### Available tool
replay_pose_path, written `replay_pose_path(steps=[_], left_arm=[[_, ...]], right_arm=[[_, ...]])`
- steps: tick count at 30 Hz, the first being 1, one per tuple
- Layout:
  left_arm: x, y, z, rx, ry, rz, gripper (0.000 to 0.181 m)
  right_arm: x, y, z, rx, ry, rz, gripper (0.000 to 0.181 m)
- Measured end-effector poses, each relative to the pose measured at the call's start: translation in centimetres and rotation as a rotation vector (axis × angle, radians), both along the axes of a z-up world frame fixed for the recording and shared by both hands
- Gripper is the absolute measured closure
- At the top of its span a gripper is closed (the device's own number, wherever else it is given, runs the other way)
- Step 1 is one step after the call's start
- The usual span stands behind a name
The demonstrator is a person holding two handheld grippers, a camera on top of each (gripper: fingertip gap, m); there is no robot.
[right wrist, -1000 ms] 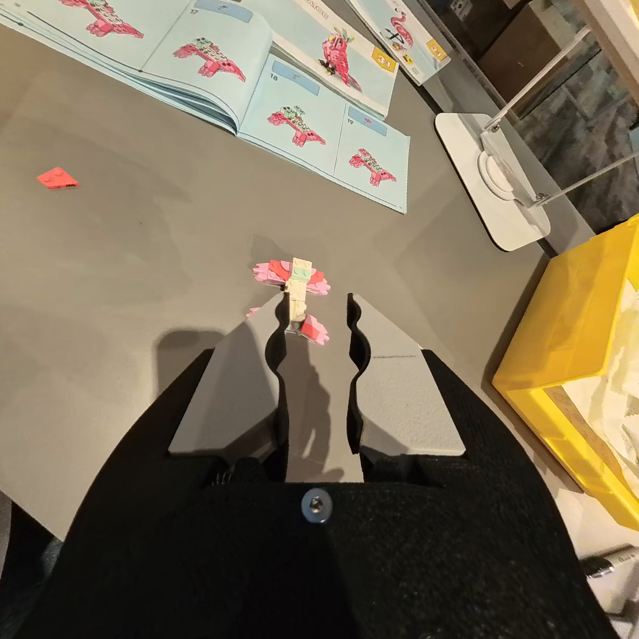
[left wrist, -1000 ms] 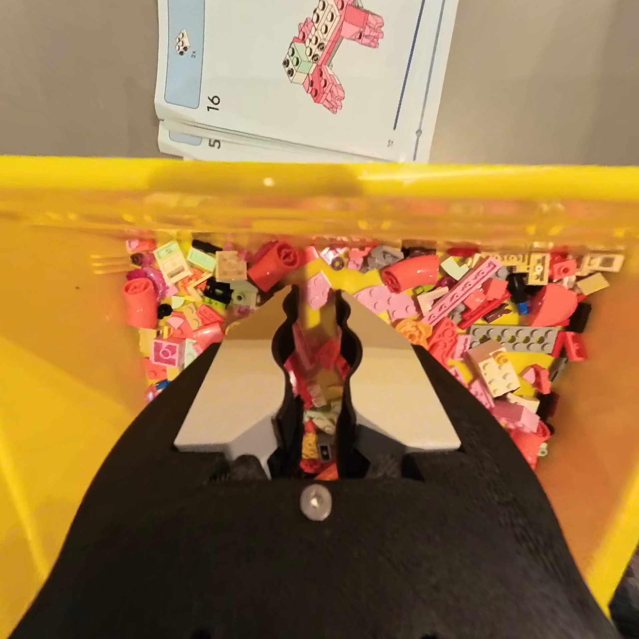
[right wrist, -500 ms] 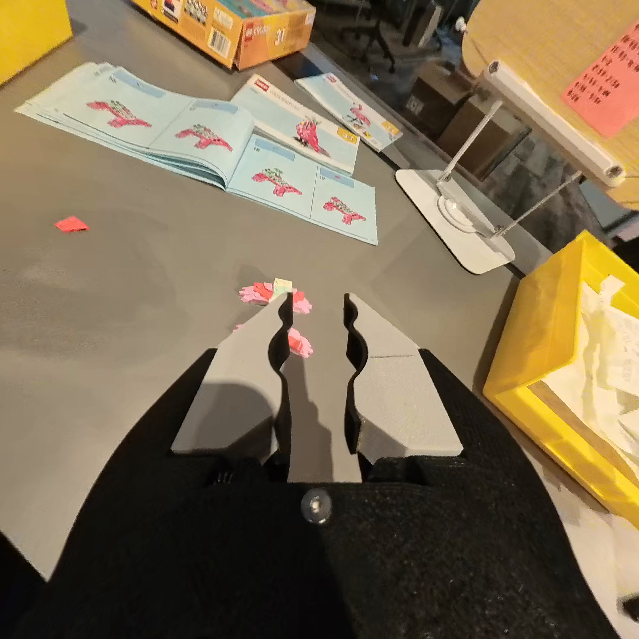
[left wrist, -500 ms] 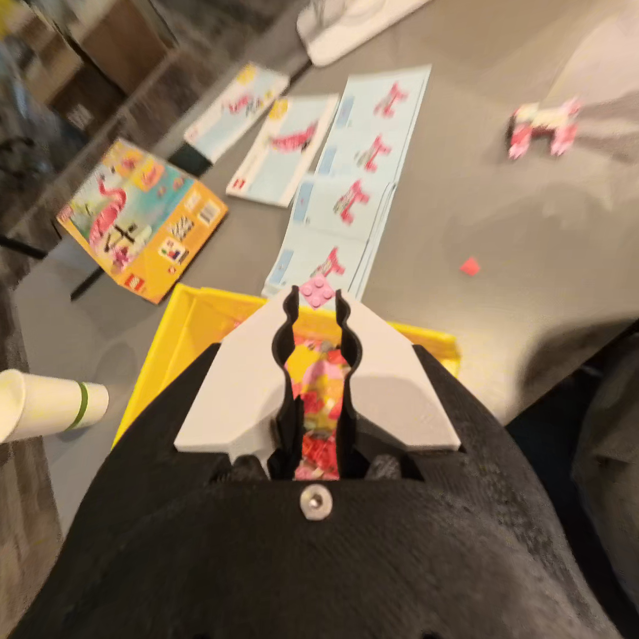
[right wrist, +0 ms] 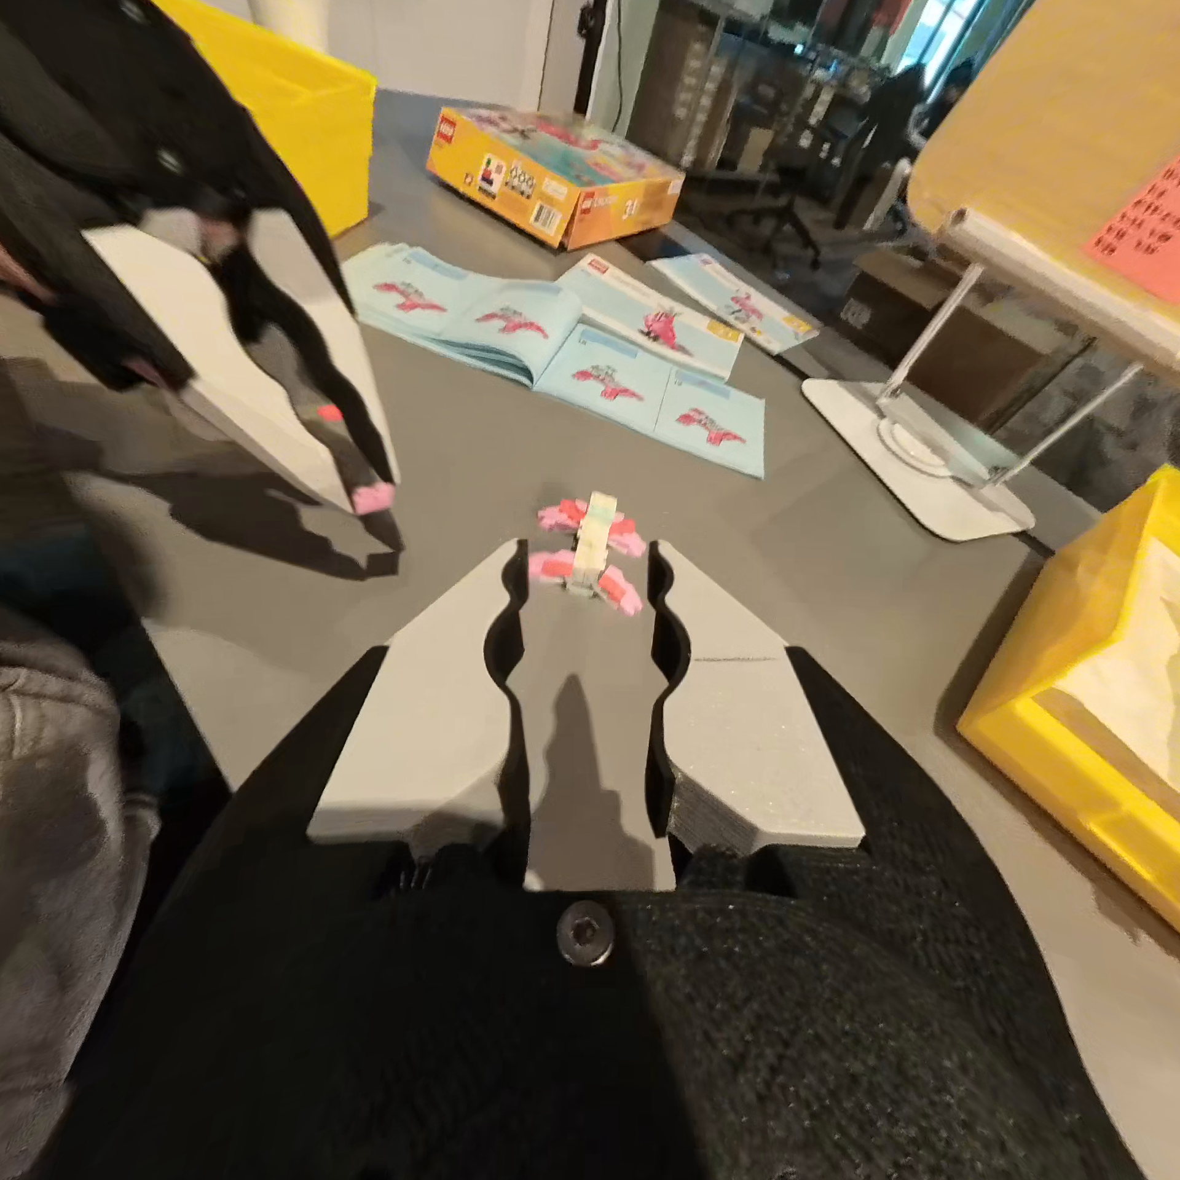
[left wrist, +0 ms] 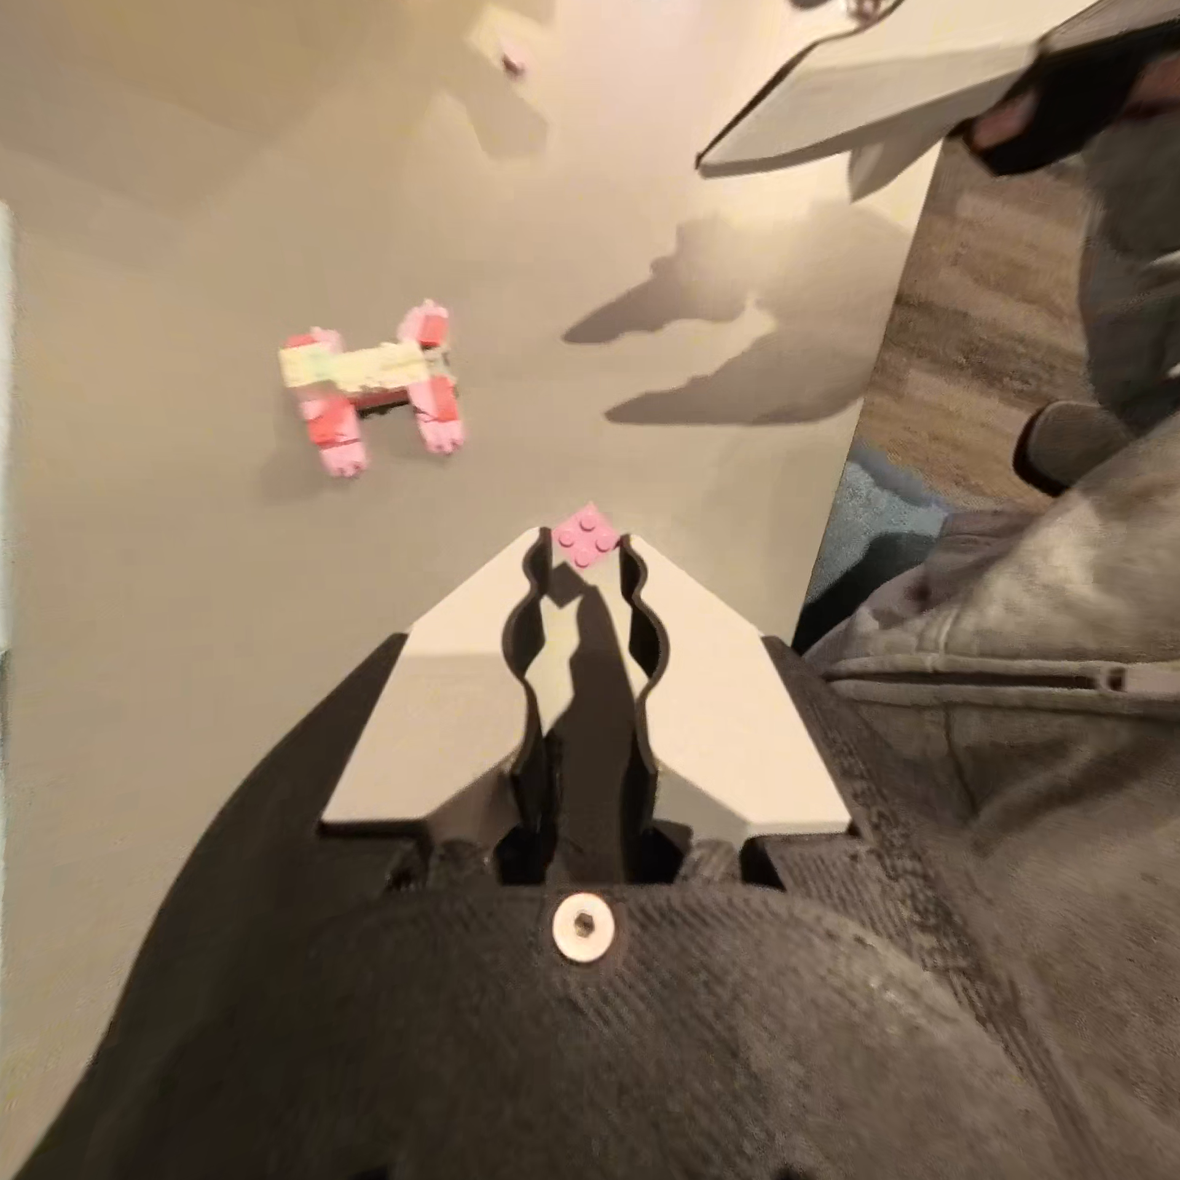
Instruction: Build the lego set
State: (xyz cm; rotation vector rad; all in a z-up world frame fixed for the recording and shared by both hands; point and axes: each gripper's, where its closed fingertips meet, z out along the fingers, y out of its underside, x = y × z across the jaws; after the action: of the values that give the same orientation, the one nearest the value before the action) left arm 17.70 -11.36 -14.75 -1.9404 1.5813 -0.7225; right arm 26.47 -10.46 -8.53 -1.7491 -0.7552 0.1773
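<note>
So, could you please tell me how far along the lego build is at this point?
Done: a small cream, pink and red brick model stands partly assembled on the grey table. In hand: the left tongs grip a pink square four-stud plate above the table, short of the model; the right tongs are open just behind it. Left: fitting this plate, then whatever else the open blue instruction booklet asks for.

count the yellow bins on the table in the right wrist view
2: one yellow bin at the far left behind the left gripper, another yellow bin at the right edge, holding white paper. More may sit out of frame.
</note>
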Motion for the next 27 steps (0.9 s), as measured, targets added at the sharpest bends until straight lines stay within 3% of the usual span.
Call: replay_pose_path(steps=[6,14,19,23,27], left_arm=[[3.2,-0.9,-2.0,-0.100,0.063,-0.083,0.160],[4.4,-0.4,-3.9,-0.125,0.146,-0.113,0.160],[4.8,-0.5,-4.8,-0.127,0.148,-0.126,0.154],[4.2,-0.5,-3.9,-0.148,0.085,-0.115,0.132],[1.9,0.6,-2.1,-0.122,-0.035,-0.037,0.127]], right_arm=[[0.6,-1.9,-2.3,-0.092,0.044,0.027,0.143],[-1.0,-1.5,-5.1,-0.195,0.023,0.103,0.141],[-1.2,0.9,-5.8,-0.231,0.025,0.104,0.141],[-1.4,3.8,-6.1,-0.276,0.074,0.054,0.132],[-2.8,6.0,-7.2,-0.360,0.128,0.020,0.120]])
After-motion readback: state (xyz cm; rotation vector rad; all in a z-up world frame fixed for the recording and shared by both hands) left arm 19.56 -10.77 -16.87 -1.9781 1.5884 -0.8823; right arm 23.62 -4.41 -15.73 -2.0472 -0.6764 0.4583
